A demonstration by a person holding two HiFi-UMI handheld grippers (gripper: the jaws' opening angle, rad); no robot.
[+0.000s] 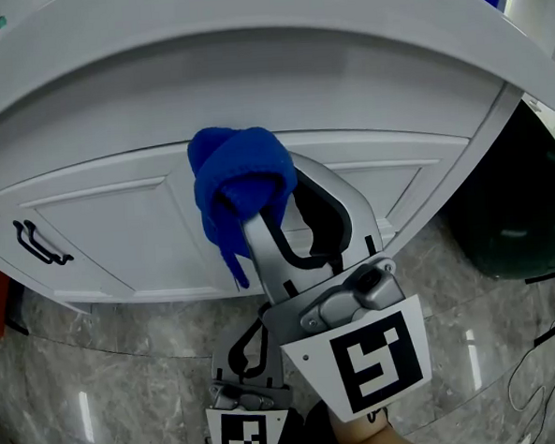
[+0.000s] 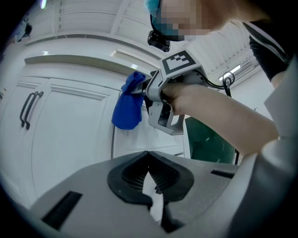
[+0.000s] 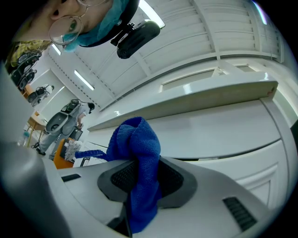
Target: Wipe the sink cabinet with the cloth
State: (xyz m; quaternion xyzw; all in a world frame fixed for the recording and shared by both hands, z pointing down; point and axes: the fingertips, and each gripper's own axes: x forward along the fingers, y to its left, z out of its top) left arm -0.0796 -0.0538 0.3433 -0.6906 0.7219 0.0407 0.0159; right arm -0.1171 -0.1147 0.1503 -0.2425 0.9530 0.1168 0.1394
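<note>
A blue cloth (image 1: 241,186) is bunched over the tips of my right gripper (image 1: 258,208), which is shut on it and holds it against the white sink cabinet (image 1: 119,235) just below the countertop edge. In the right gripper view the blue cloth (image 3: 139,172) hangs between the closed jaws, in front of the cabinet front (image 3: 223,135). My left gripper (image 1: 244,359) hangs low near the floor, shut and empty. From the left gripper view the cloth (image 2: 129,103) and the right gripper (image 2: 142,89) in a hand show against the cabinet door (image 2: 70,135).
A black door handle (image 1: 40,245) sits on the left cabinet door. The white countertop (image 1: 248,40) overhangs the cabinet. A dark green bin (image 1: 520,201) stands to the right. Grey marble floor (image 1: 99,368) lies below, with black cables (image 1: 547,341) at the right.
</note>
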